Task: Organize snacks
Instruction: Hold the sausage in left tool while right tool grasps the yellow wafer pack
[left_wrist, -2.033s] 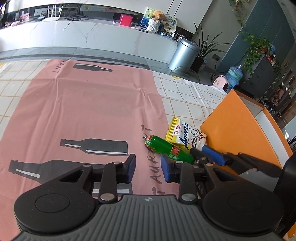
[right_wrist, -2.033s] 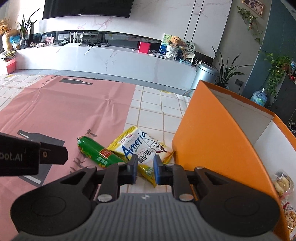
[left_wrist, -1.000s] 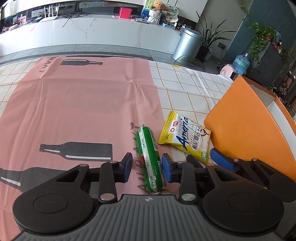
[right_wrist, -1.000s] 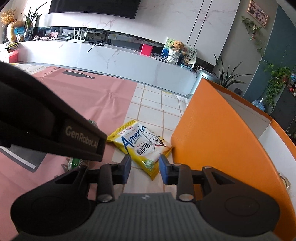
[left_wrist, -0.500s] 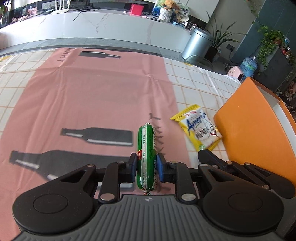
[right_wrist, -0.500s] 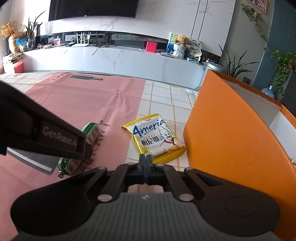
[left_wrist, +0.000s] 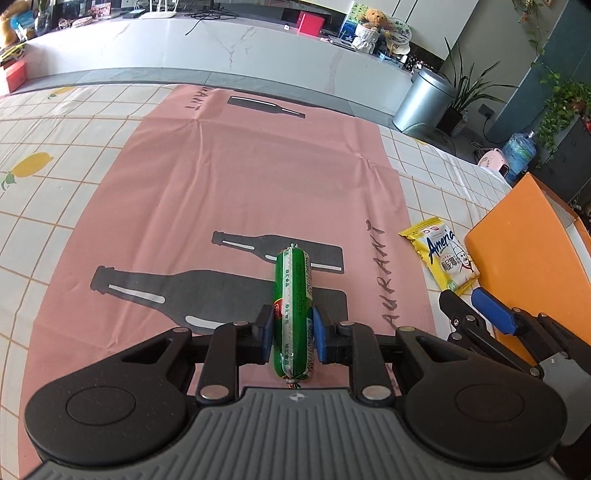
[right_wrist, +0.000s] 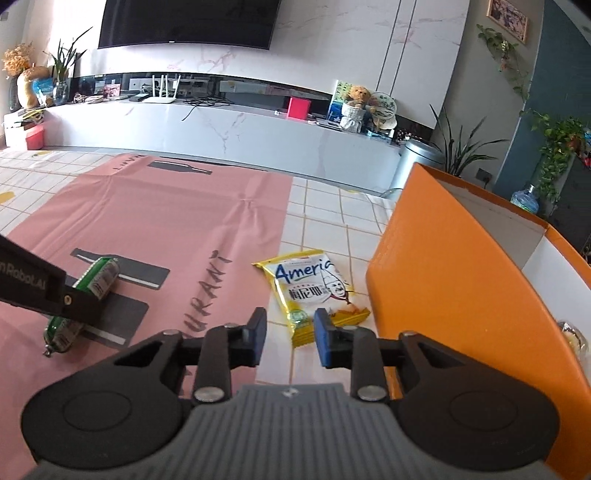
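Observation:
A green sausage stick (left_wrist: 293, 280) is pinched near its back end in my left gripper (left_wrist: 293, 325), which is shut on it above the pink mat (left_wrist: 221, 184). From the right wrist view, the sausage (right_wrist: 99, 275) shows beside the left gripper's black body (right_wrist: 55, 291). A yellow wafer packet (right_wrist: 310, 288) lies flat on the tiled cloth next to the orange box (right_wrist: 443, 295). The jaws of my right gripper (right_wrist: 290, 332) are opening, and the packet's near end lies between the pads, which do not press on it. In the left wrist view the packet (left_wrist: 445, 258) lies at the right.
The orange box (left_wrist: 524, 258) stands open-topped at the table's right, with a wrapped snack (right_wrist: 572, 336) inside. A lemon-print tiled cloth (left_wrist: 55, 155) covers the table under the mat. Beyond the far edge stand a metal bin (left_wrist: 421, 99) and a long white counter.
My left gripper closed on the green sausage and carried it left, away from the packet. My right gripper shut in front of the yellow packet's end, then reopened.

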